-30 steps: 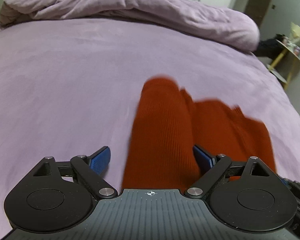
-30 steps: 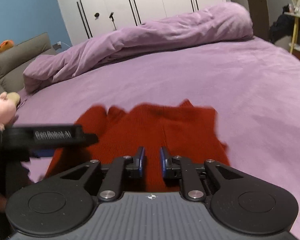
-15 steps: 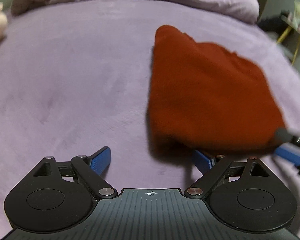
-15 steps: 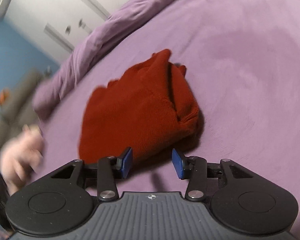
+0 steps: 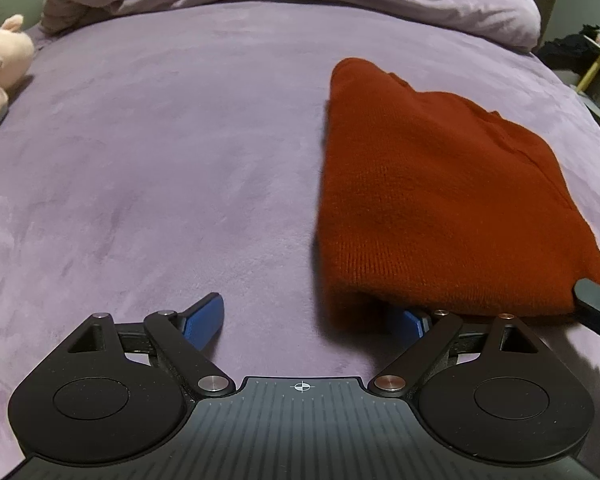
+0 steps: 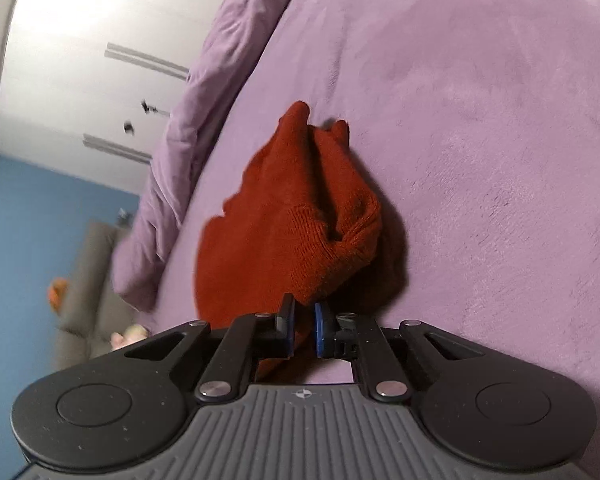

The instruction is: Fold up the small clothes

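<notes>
Right gripper point(image 6: 303, 330) just closing, pinching near corner of soft, floppy red knit point(image 6: 296, 220); left gripper point(image 5: 312, 320) gaping, holding nothing.

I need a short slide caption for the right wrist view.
Right gripper, jaws just closed, pinches a corner of the folded red knit on the purple bed.

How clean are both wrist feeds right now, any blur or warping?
Left wrist: sweater sharp, its left edge slightly smeared; fisheye bows the bed. Right wrist: view rolled sideways, wardrobe blurred, knit by the right gripper crisp.
</notes>
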Motion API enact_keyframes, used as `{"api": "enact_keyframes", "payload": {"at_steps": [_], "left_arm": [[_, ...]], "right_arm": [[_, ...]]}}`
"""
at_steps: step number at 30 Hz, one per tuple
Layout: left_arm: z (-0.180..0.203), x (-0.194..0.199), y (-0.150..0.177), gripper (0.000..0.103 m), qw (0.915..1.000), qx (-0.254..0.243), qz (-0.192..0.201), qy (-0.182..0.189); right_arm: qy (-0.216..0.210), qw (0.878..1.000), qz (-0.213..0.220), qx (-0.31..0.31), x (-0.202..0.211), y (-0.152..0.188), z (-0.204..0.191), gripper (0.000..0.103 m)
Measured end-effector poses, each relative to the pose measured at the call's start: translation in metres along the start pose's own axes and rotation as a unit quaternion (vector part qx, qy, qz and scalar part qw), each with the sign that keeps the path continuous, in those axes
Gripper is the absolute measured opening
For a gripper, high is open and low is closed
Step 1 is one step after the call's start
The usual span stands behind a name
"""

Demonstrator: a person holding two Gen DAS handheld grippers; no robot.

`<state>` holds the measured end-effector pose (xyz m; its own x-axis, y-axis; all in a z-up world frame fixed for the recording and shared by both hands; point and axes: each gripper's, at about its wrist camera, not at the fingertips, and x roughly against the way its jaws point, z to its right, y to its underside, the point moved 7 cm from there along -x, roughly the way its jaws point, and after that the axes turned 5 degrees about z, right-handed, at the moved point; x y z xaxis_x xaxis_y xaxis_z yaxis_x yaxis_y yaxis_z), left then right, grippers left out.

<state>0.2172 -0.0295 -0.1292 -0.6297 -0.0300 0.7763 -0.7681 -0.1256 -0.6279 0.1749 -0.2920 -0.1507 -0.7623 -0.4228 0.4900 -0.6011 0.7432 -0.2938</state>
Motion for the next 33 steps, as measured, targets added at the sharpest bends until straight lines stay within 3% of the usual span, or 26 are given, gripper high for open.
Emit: {"api": "enact_keyframes", "payload": {"at_steps": [7,15,20,23,26,29,33], "left_arm": [[-0.008,0.003,0.000,0.091,0.9999,0.014,0.002,-0.008],[-0.015,0.002,-0.001,0.091,0.9996,0.028,0.001,-0.006],[-0.020,0.002,-0.002,0.091,0.9992,0.040,0.000,-0.002],[-0.021,0.002,-0.002,0.091,0.9992,0.040,0.000,-0.001],[-0.021,0.001,-0.003,0.091,0.9991,0.042,-0.001,-0.001],[-0.021,0.000,-0.003,0.091,0.9991,0.042,0.000,-0.002],[-0.021,0.000,-0.004,0.091,0.9991,0.043,-0.002,0.000]], "right_arm": [[0.000,1.000,0.004,0.009,0.001,-0.003,-0.003,0.008],[0.062,0.991,0.006,0.118,0.001,0.003,-0.013,0.008],[0.082,0.985,0.004,0.149,0.001,0.006,-0.015,0.007],[0.052,0.990,0.013,0.131,0.005,0.003,-0.017,0.008],[0.016,0.997,0.023,0.075,0.010,-0.006,-0.013,0.023],[0.004,0.999,0.031,0.019,0.008,-0.014,-0.005,0.033],[0.016,1.000,0.026,0.002,-0.006,-0.016,0.001,0.033]]}}
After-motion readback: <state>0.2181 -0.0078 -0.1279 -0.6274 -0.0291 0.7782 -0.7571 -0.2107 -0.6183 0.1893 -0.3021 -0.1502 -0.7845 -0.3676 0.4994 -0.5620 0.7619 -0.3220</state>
